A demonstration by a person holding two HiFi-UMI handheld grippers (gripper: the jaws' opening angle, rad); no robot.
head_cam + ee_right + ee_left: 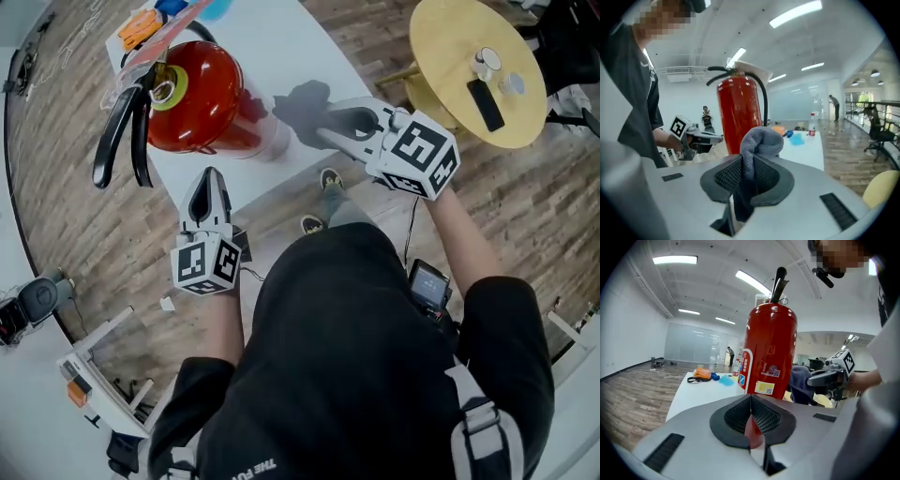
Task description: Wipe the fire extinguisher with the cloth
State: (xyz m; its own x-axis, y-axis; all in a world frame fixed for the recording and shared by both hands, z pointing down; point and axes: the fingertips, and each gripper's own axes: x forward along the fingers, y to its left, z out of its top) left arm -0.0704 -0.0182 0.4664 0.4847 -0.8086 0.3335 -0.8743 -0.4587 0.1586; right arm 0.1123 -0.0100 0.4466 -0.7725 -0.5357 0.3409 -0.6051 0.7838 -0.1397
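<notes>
A wood-plank floor surrounds a white table. The red fire extinguisher stands upright near the table's edge, between both grippers. The left gripper is clenched, empty. The right gripper grasps a grey cloth near the cylinder.

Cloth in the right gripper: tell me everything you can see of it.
The cloth is grey and soft, and looks like microfibre. It is bunched and clamped between the jaws of the right gripper. A rounded fold bulges past the tips, and a darker tail hangs down between the pads. It sits just before the red fire extinguisher; contact cannot be told.
</notes>
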